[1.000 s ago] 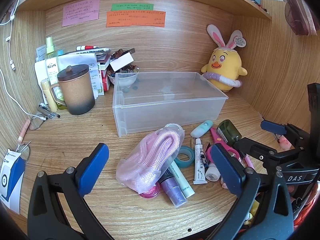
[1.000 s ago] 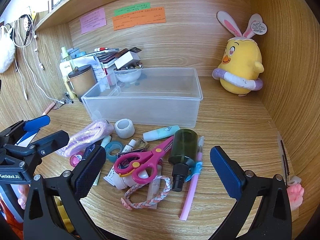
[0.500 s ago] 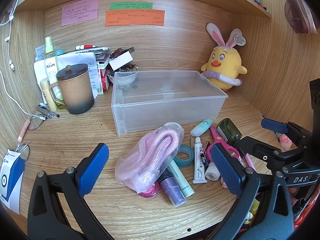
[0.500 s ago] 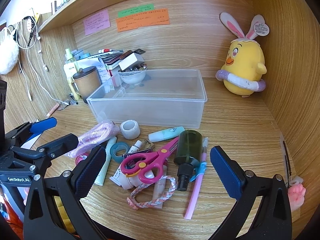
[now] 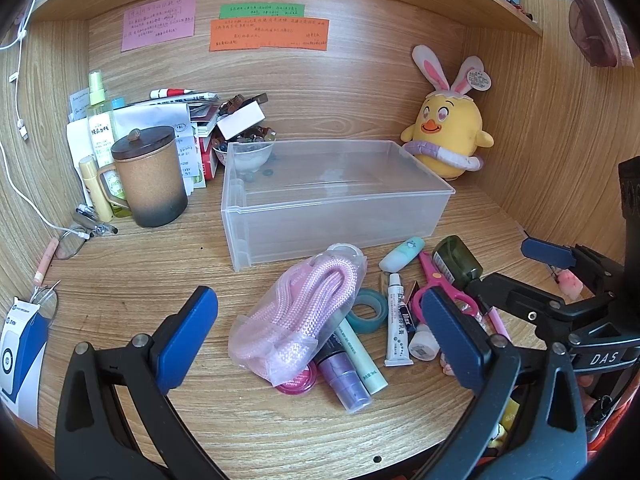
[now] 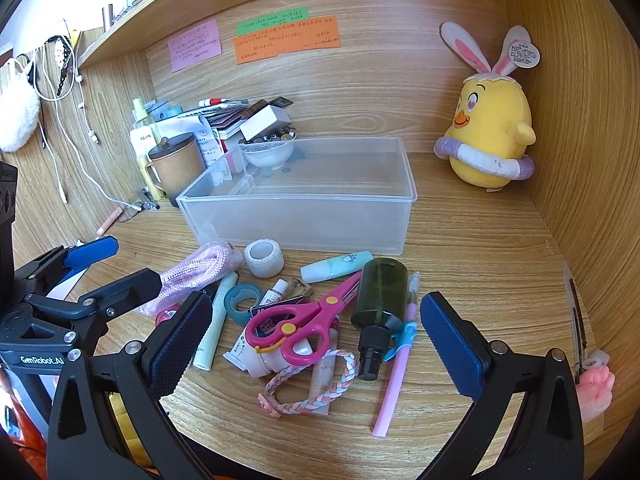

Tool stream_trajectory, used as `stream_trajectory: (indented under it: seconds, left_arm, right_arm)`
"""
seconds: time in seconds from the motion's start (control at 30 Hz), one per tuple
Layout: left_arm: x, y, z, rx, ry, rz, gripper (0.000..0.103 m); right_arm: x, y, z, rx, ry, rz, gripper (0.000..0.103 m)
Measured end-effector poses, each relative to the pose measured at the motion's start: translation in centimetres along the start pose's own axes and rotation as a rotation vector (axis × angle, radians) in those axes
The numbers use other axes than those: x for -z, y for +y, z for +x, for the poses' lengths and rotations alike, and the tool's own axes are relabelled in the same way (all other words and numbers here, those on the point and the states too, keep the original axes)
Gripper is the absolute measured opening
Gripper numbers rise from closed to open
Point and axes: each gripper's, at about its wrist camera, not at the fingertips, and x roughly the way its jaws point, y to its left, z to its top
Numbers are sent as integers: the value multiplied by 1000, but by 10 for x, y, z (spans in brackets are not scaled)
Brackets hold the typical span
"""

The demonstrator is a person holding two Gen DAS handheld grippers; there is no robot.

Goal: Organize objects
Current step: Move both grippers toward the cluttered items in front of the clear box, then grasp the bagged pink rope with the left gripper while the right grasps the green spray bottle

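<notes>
A clear plastic bin (image 5: pixel 336 196) (image 6: pixel 304 208) stands empty on the wooden desk. In front of it lies a pile of small things: bagged pink rope (image 5: pixel 304 312) (image 6: pixel 196 272), pink scissors (image 6: pixel 304 316), a dark green spray bottle (image 6: pixel 380 300), a teal tape roll (image 5: pixel 368 310), a white tape roll (image 6: pixel 264 258), tubes and a braided cord (image 6: pixel 312 384). My left gripper (image 5: pixel 316 340) is open and empty, held above the rope bag. My right gripper (image 6: pixel 316 344) is open and empty, held above the scissors and bottle.
A brown lidded mug (image 5: pixel 148 176), a stack of papers and bottles and a small bowl (image 5: pixel 248 158) stand at the back left. A yellow plush chick (image 5: pixel 446 136) (image 6: pixel 488 136) sits at the back right. Wooden walls close in both sides.
Both grippers have drifted slightly; the right wrist view has shifted a little so the pile sits further right. Nothing on the desk has moved.
</notes>
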Motion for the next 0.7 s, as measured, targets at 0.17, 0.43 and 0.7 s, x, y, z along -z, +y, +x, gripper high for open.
stream_trajectory:
  seconds: [0.17,0.43,0.7]
  left_arm:
    - [2,-1,3,4,6,-3,103]
    - [4,7,13,15,34,-29,103]
    - [0,25,25,-34,58,-37,86]
  right_arm:
    - [1,0,1,-1,3,1,103]
    - [4,-5,9,5,17,3,103]
    - [4,-31,19,24,28,60,102]
